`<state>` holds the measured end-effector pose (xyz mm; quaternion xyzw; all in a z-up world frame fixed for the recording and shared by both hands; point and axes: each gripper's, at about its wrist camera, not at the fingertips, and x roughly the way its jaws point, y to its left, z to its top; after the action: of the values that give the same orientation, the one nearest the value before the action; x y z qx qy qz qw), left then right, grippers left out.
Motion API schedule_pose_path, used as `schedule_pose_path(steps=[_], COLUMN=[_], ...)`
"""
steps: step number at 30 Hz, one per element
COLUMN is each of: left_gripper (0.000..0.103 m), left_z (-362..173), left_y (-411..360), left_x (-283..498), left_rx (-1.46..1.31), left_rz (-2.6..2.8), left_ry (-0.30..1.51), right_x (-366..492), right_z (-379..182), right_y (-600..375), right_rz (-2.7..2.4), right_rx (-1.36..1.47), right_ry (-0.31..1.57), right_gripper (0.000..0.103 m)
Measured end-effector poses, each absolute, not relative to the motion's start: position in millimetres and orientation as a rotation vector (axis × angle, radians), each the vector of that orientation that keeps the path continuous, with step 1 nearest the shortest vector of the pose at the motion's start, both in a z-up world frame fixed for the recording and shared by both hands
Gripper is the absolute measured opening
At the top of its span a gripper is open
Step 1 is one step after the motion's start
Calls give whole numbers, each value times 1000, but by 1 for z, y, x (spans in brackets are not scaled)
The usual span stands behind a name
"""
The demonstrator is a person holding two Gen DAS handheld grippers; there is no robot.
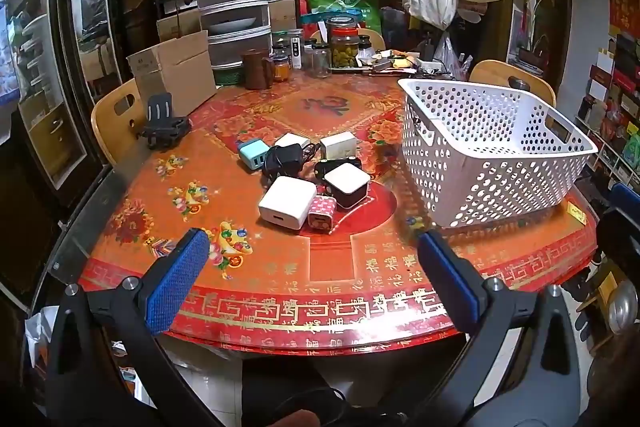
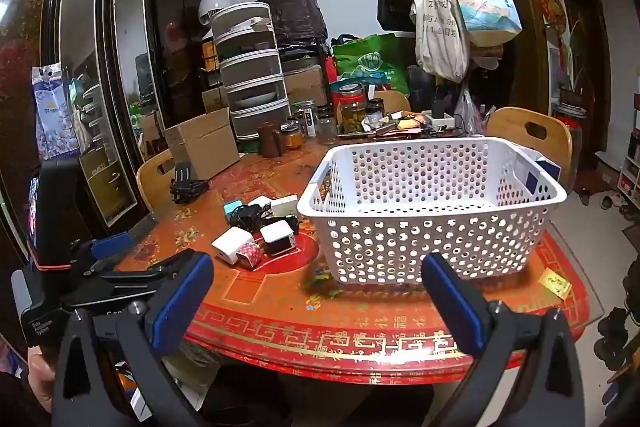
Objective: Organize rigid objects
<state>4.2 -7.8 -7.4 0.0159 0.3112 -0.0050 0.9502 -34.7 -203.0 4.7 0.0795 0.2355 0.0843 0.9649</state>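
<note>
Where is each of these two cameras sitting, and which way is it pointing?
Left wrist: rides the left gripper at the table's near edge, facing the chargers; both blue-padded fingers show, spread.
Right wrist: rides the right gripper, further right, facing the basket; its spread fingers show, plus the left gripper beside it.
Shared: the chargers, the basket and the round table.

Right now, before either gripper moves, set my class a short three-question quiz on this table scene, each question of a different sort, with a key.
1. True or false: the white basket already holds a charger.
2. Which lies nearest the table's front edge: (a) teal charger, (b) pink dotted charger, (c) cardboard box?
3. Fill in: the left gripper and right gripper are both ____.

Key: 1 false, as far as its inside shows; 2 b; 3 open.
</note>
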Motion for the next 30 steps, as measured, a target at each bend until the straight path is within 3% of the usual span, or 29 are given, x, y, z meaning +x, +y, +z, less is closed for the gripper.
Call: schedule_pose_path(steps=[30], left_gripper=[103], left_z=[-11], left_y=[-8], left_x=[4], left_rx=[42], left_rz=[-18], left_ry=[644], right_x=[-34], right_z=[5], right_y=[-206], right_rz=[168], right_rx=[164], right_ry=[475], right_gripper=[103])
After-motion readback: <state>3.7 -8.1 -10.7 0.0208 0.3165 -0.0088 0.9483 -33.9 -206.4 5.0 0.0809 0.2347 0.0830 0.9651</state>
